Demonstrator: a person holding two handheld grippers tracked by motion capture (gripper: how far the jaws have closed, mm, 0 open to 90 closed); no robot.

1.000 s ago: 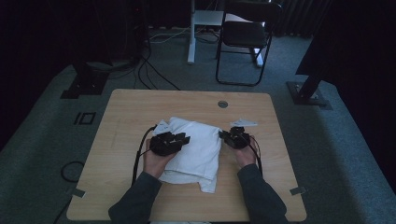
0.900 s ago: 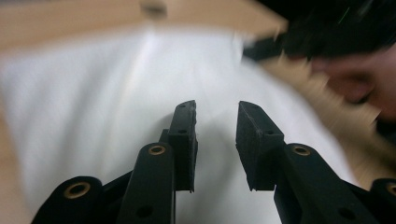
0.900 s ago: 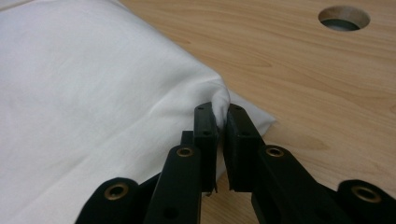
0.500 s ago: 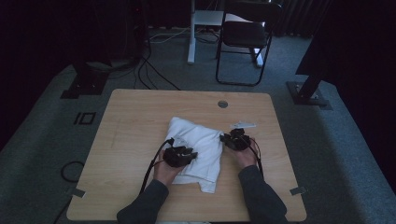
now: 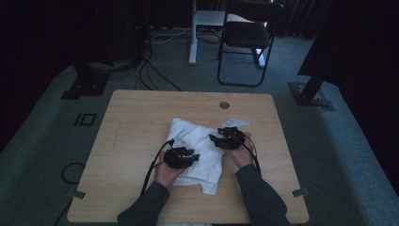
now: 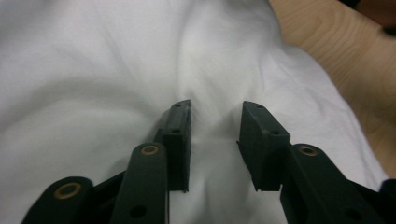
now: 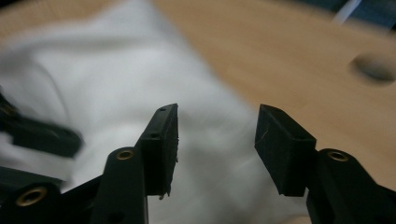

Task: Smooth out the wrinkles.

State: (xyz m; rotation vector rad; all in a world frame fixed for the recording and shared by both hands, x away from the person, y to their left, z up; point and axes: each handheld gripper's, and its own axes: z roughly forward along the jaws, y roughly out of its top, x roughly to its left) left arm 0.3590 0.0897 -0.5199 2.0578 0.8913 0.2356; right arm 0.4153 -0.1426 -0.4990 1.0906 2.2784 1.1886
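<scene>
High view: white cloth (image 5: 200, 150) lies folded near middle of wooden table (image 5: 136, 117), a gripper at each side of it.

Left gripper (image 5: 181, 157) sits on cloth's near-left part, person's hand behind it; in left gripper view its jaws stand a little apart over a raised crease of the fabric, w/ pads not pressing on it, having just opened a bit. Right gripper (image 5: 228, 139) hangs at cloth's far-right edge, beside a small white tag (image 5: 234, 122) that lies just beyond the cloth. Right gripper view, blurred: its jaws have just been opening & stand wide apart above cloth's edge, nothing between them. Round hole (image 5: 224, 105) in tabletop lies beyond cloth, toward far edge.
</scene>
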